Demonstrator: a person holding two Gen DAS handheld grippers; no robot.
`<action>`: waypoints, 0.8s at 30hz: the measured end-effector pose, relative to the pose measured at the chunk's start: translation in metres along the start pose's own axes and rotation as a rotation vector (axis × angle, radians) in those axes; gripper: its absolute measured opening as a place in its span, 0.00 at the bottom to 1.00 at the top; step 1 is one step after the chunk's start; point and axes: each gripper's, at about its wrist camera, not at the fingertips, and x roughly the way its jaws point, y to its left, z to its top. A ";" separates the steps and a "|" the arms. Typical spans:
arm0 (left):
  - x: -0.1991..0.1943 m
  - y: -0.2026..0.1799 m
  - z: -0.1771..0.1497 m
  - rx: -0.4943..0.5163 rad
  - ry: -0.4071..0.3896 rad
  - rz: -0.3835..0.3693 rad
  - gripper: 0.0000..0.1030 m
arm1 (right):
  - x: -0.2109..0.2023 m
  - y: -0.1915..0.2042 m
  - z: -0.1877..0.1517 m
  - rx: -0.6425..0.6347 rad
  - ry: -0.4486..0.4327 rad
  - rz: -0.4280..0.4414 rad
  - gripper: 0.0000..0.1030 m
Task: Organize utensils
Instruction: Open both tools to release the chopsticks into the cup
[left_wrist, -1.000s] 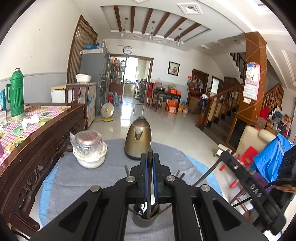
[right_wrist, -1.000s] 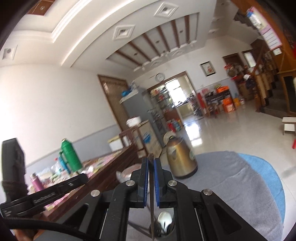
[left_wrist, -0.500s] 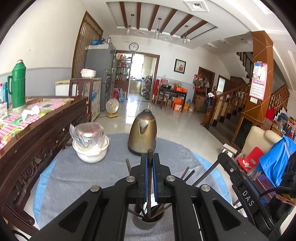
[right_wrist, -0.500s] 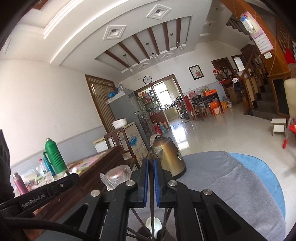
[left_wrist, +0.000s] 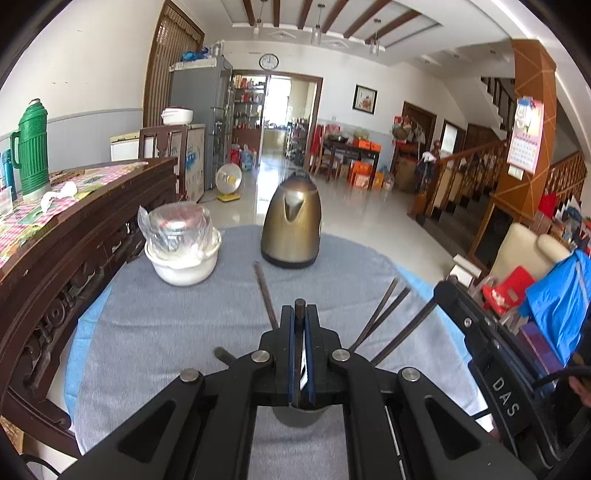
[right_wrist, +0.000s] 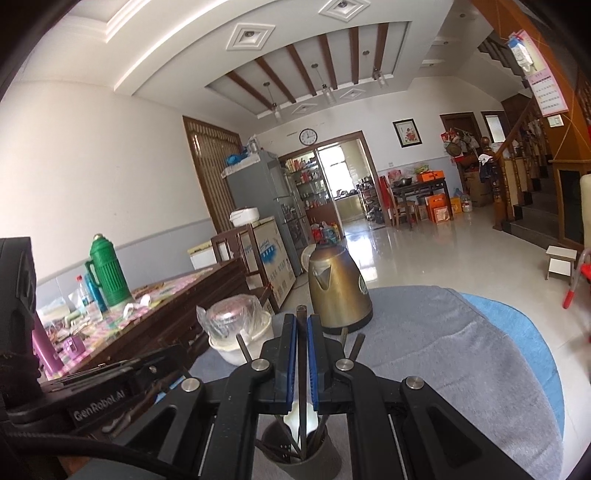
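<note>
A: Looking along the left wrist view, what do the left tongs (left_wrist: 300, 321) show?

B: They point forward and downward over the grey surface (left_wrist: 166, 332), pressed together on one dark chopstick (left_wrist: 299, 308) whose tip stands up between the blue pads. Just below them sits the utensil cup (left_wrist: 301, 415), mostly hidden by the tongs' frame, with more chopsticks (left_wrist: 384, 310) fanning out of it to the right.

A: Any change from a second ago?

B: The tongs sit lower; the cup has slid almost out of sight beneath them, and the gold kettle (left_wrist: 291, 225) looks larger.

A: What else stands around?

B: A white bowl with a bagged lid (left_wrist: 181, 247) stands left of the kettle, a dark wooden table (left_wrist: 85, 229) runs along the left, and the other device reaches in from the right.

A: And the right wrist view?

B: The right tongs (right_wrist: 302, 326) tilt slightly down, also clamped on a single dark chopstick (right_wrist: 302, 369) that runs down into the utensil cup (right_wrist: 295, 458), where a white spoon (right_wrist: 301, 417) rests. The cup shows more fully than before. The kettle (right_wrist: 338, 291) stands ahead, the bowl (right_wrist: 236, 328) to its left, the left device at the lower left.
</note>
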 end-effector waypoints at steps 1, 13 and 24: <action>0.001 -0.001 -0.003 0.005 0.009 0.006 0.05 | 0.002 -0.001 -0.002 0.001 0.012 -0.001 0.06; 0.000 -0.004 -0.019 0.038 0.054 0.066 0.06 | 0.011 -0.013 -0.017 0.061 0.090 0.032 0.08; -0.011 0.000 -0.034 0.064 0.040 0.165 0.55 | 0.007 -0.021 -0.031 0.115 0.159 0.051 0.12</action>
